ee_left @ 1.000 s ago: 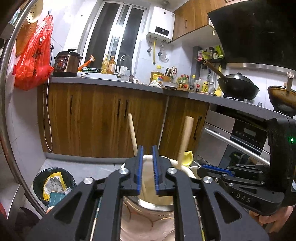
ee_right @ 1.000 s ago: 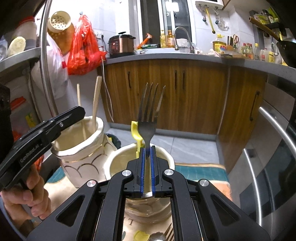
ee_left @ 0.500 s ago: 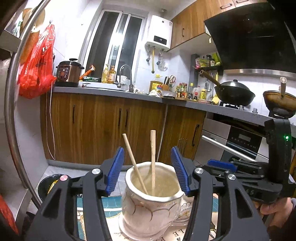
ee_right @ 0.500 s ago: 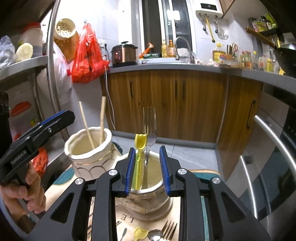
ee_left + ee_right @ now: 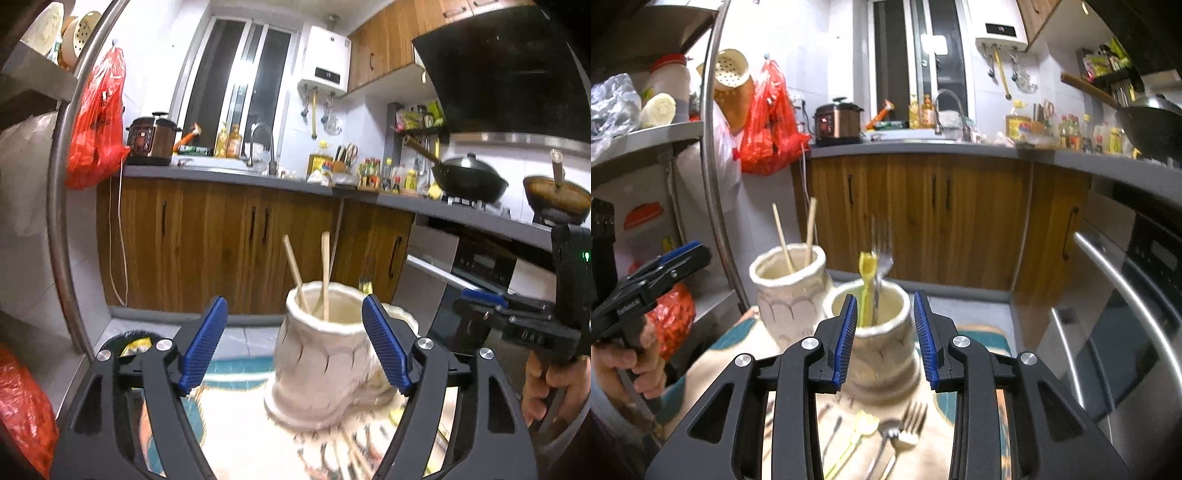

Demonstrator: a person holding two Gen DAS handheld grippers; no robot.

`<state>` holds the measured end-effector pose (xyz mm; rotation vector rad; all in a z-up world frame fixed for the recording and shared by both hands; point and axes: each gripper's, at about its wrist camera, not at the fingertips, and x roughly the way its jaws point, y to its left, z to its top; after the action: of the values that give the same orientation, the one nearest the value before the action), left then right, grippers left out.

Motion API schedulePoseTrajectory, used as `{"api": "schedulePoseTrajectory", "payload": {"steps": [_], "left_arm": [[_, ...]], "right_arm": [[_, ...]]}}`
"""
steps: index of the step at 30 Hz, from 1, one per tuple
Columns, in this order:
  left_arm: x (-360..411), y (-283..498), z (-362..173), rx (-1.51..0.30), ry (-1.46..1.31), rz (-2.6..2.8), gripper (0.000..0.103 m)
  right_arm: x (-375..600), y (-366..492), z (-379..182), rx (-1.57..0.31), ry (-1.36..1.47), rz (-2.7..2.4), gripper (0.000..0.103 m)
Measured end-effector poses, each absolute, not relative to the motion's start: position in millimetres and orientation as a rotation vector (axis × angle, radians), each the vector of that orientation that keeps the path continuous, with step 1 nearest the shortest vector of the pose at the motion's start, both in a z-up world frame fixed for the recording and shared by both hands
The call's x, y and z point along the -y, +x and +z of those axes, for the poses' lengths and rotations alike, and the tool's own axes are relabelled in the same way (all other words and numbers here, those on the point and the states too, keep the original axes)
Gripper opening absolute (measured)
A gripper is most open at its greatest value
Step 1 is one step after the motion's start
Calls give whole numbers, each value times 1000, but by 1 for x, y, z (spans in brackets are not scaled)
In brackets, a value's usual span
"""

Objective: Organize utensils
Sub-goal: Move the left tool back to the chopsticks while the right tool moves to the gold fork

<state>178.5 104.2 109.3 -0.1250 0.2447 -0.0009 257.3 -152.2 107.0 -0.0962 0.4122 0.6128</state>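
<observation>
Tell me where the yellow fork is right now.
In the right wrist view the yellow fork stands upright in the nearer ceramic jar, left of a metal fork, with the chopstick jar behind to the left.

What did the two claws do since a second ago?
The right claw let go of the metal fork, now standing in its pot. The left claw released a chopstick. Both pulled back, jaws opening. The pots stayed put.

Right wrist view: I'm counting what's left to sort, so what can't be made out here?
- Loose utensils on the patterned mat: blurred, partly behind the right gripper; no exact count.
- Grey metal fork in the nearer cream ceramic jar: tines motion-blurred.
- Both jars' insides: walls hide lower utensil ends.
</observation>
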Motion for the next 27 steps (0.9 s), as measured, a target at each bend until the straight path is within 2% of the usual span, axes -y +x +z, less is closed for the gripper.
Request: {"api": "schedulePoseTrajectory", "payload": {"steps": [7, 12, 19, 27], "left_arm": [[-111, 165, 88, -368, -137, -42, 70], [-101, 170, 63, -505, -118, -67, 57], [-72, 182, 30, -689, -35, -117, 47], [-55, 187, 3, -825, 49, -162, 41]], "right_arm": [[163, 260, 75, -556, -128, 563, 33], [164, 271, 47, -694, -144, 554, 33], [162, 280, 4, -893, -173, 590, 24], [155, 277, -7, -940, -208, 614, 22]]}}
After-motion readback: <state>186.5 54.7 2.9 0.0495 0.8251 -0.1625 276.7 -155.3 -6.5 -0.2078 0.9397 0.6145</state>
